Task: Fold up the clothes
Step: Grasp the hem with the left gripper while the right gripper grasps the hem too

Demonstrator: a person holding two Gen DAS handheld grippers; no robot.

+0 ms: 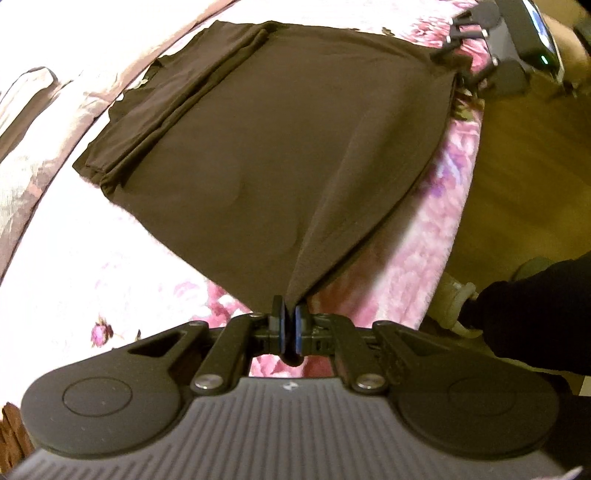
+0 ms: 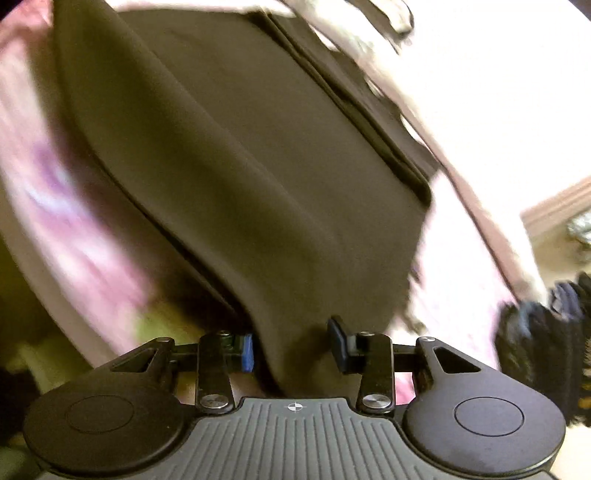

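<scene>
- Lying spread over a bed (image 1: 55,236) with a pink-flowered white cover, a dark brown garment (image 1: 280,147) is taking up the middle of both wrist views.
- In the left wrist view the far part of the garment is lying in flat folded layers, with long parallel edges running along its left side.
- The left gripper (image 1: 291,325) is pinching the near corner of the garment; its fingers (image 1: 277,321) are pressed together on the cloth with no gap showing between them.
- From that pinch the cloth is fanning out and rising off the bed cover, pulled into a taut point.
- The right gripper (image 2: 295,347) is sitting at another near edge of the same garment (image 2: 240,166), seen in a blurred right wrist view.
- Its fingers (image 2: 341,347) are standing partly apart, with a fold of the cloth hanging down between them.
- The blue pad on the left side is lying just beside the cloth, while the dark pad on the right is standing clear of it, so no grip is showing there.
- In the left wrist view the right gripper (image 1: 465,33) is appearing at the top right, at the far corner of the garment.
- A dark sleeve (image 1: 535,314) of the person is reaching in at the right edge of the left wrist view.
- A wooden floor (image 1: 517,166) is showing beyond the bed's edge.
- A heap of dark clothing (image 2: 546,332) is lying at the right edge of the right wrist view, well apart from the brown garment.
</scene>
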